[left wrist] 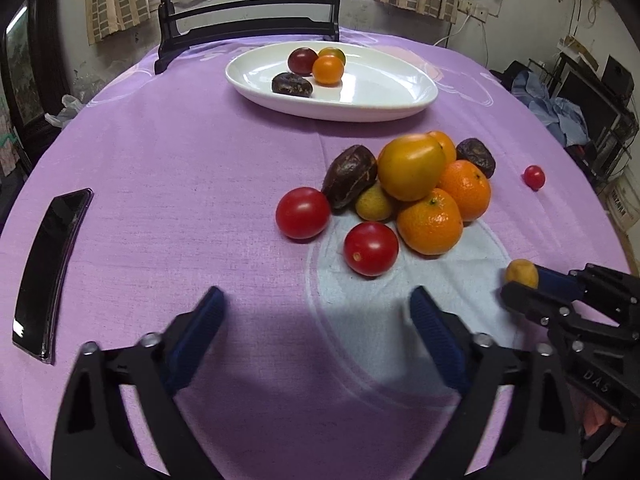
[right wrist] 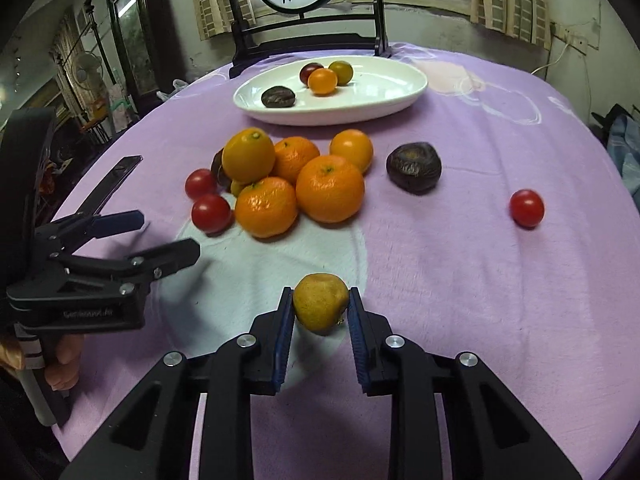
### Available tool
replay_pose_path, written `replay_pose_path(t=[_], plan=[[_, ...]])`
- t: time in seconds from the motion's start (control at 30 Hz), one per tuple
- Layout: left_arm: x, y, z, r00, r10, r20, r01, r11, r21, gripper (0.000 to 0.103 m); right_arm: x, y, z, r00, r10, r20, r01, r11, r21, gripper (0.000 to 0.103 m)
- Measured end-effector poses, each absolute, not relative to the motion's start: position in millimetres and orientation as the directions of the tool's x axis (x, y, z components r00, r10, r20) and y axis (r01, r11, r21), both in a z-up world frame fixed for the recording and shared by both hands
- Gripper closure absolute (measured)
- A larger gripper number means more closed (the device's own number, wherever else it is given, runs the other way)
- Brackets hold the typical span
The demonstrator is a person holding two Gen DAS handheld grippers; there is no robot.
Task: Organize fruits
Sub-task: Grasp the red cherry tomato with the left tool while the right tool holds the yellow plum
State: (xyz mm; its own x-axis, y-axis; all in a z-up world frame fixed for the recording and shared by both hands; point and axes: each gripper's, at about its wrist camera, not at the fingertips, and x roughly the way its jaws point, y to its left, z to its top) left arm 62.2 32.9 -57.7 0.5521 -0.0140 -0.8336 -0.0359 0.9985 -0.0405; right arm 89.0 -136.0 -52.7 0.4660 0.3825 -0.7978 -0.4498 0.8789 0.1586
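Note:
My right gripper (right wrist: 320, 302) is shut on a small yellow-brown fruit (right wrist: 320, 302) just above the cloth; from the left wrist view that fruit (left wrist: 521, 274) shows at the tips of the right gripper (left wrist: 516, 284). My left gripper (left wrist: 316, 304) stands open over bare cloth, short of two red cherry tomatoes (left wrist: 303, 212) (left wrist: 371, 248). Behind them lies a pile of mandarins (left wrist: 430, 222), a big yellow-orange fruit (left wrist: 411, 166) and dark wrinkled fruits (left wrist: 349, 176). A white oval plate (left wrist: 376, 92) at the back holds several small fruits.
A black phone (left wrist: 48, 272) lies at the left on the purple tablecloth (left wrist: 180, 168). A lone cherry tomato (right wrist: 526, 208) sits at the right, a dark fruit (right wrist: 414, 167) near the pile. A dark wooden stand (right wrist: 304, 36) rises behind the plate.

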Motion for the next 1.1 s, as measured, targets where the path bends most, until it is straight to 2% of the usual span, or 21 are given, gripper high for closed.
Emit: replay_pose_path(t=[0.03, 0.13, 0.3, 0.43, 0.53, 0.6, 0.63, 0.67, 0.73, 1.0, 1.1], plan=[[63.5, 31.9, -60.2, 0.540, -0.013, -0.841, -0.031, 0.999, -0.035, 0.028, 88.6, -138.5, -51.2, 0.471, 0.392, -0.790, -0.449, 0.878, 0.168, 0.076], [68.4, 25.5, -61.0, 0.536, 0.016, -0.844, -0.035, 0.999, -0.003, 0.028, 90.4, -141.3, -52.1, 0.462, 0.403, -0.790, -0.452, 0.873, 0.181, 0.076], [74.6, 11.6, -61.1, 0.546, 0.032, -0.837, -0.007, 0.999, 0.033, 0.034, 89.4, -142.6, -51.5, 0.466, 0.401, -0.788, -0.456, 0.873, 0.174, 0.076], [84.2, 8.3, -58.8, 0.545, 0.020, -0.838, 0.009, 1.000, 0.030, 0.045, 87.2, -139.7, -51.0, 0.471, 0.395, -0.789, -0.469, 0.869, 0.156, 0.076], [89.7, 8.4, -60.1, 0.561, 0.014, -0.828, 0.001, 1.000, 0.017, 0.048, 89.3, -140.8, -52.5, 0.465, 0.395, -0.792, -0.460, 0.873, 0.165, 0.076], [89.3, 6.0, -60.2, 0.574, 0.006, -0.819, 0.016, 1.000, 0.019, 0.054, 91.9, -142.4, -54.7, 0.454, 0.397, -0.798, -0.450, 0.875, 0.179, 0.076], [88.4, 4.1, -59.5, 0.577, -0.015, -0.817, 0.036, 0.999, 0.007, 0.068, 93.3, -143.2, -55.7, 0.449, 0.399, -0.800, -0.446, 0.875, 0.186, 0.076], [86.9, 1.6, -58.8, 0.580, -0.025, -0.814, 0.053, 0.999, 0.008, 0.073, 93.6, -143.3, -55.8, 0.448, 0.400, -0.800, -0.446, 0.875, 0.188, 0.076], [85.0, -0.8, -58.7, 0.584, -0.015, -0.812, 0.059, 0.998, 0.023, 0.074, 93.1, -142.6, -55.4, 0.446, 0.409, -0.796, -0.451, 0.871, 0.194, 0.076], [57.8, 17.0, -46.4, 0.575, -0.085, -0.814, 0.032, 0.996, -0.082, 0.074, 97.4, -152.3, -57.5, 0.432, 0.454, -0.779, -0.420, 0.866, 0.272, 0.076], [45.5, 23.7, -39.7, 0.581, -0.113, -0.806, 0.039, 0.993, -0.110, 0.074, 95.4, -150.6, -55.5, 0.452, 0.429, -0.782, -0.411, 0.878, 0.244, 0.076]])
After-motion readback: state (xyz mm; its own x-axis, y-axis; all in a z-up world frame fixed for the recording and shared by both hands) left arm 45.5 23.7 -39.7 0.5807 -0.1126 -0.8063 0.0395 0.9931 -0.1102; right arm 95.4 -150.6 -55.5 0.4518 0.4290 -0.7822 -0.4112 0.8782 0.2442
